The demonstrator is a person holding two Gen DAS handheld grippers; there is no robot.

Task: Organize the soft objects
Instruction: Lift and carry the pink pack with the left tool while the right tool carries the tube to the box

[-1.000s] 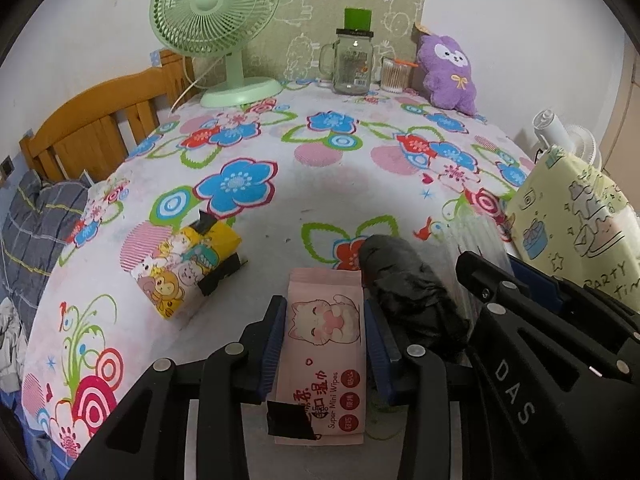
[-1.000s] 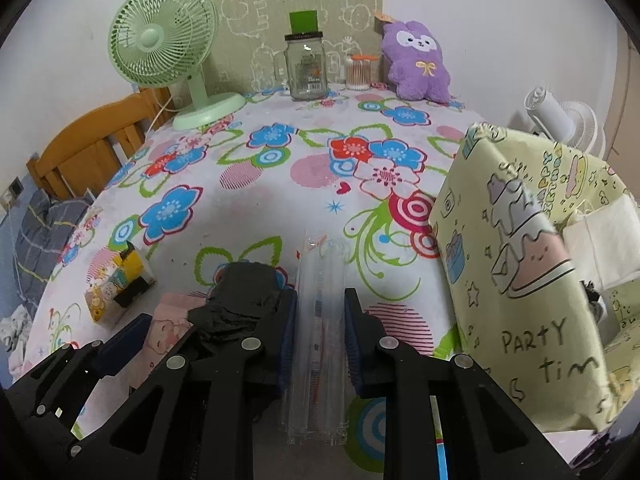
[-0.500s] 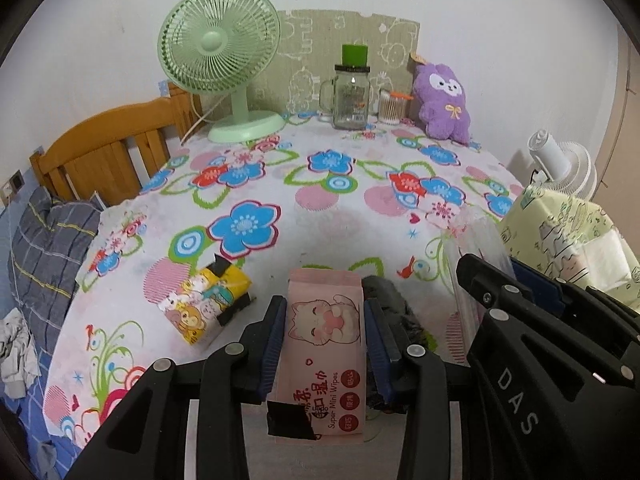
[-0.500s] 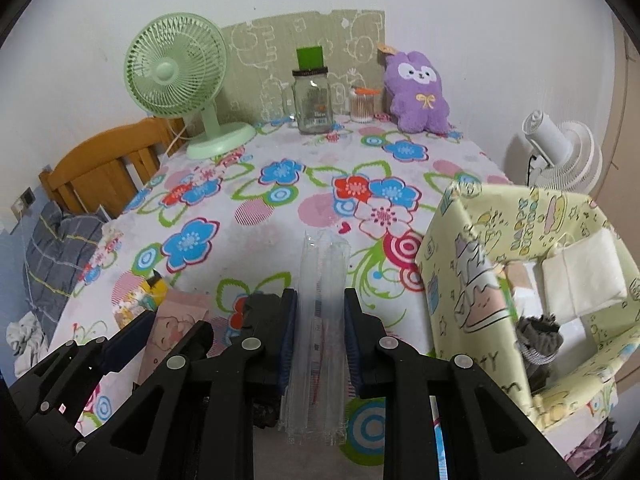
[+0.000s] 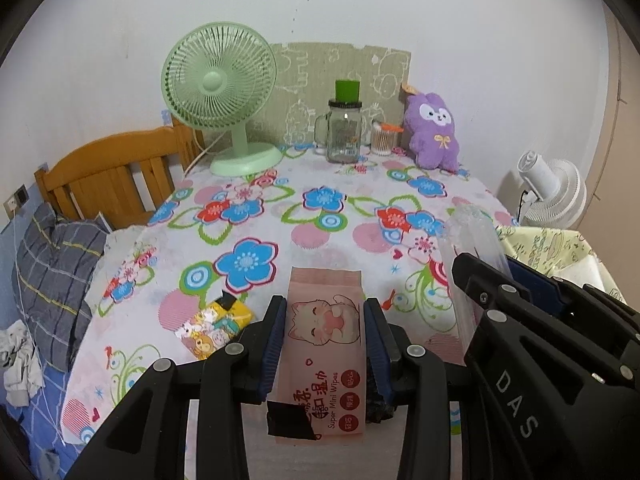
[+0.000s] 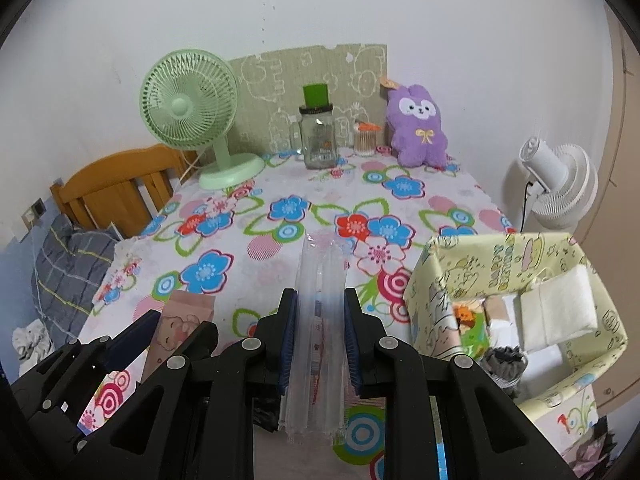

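Observation:
My left gripper is shut on a pink wet-wipes pack with a cat face, held above the table. My right gripper is shut on a clear plastic packet, also lifted; it shows at the right in the left wrist view. A yellow cartoon tissue pack lies on the flowered tablecloth to the left. A black soft bundle peeks out under the left gripper. A yellow patterned box at the right holds white and grey soft items.
A green fan, a glass jar, a swab pot and a purple plush stand at the table's far edge. A wooden chair and a grey pillow are left. A white fan stands right.
Both grippers have risen and pulled back with their packs. The black bundle has dropped nearly out of sight below, and the yellow box's inside has come into the right wrist view.

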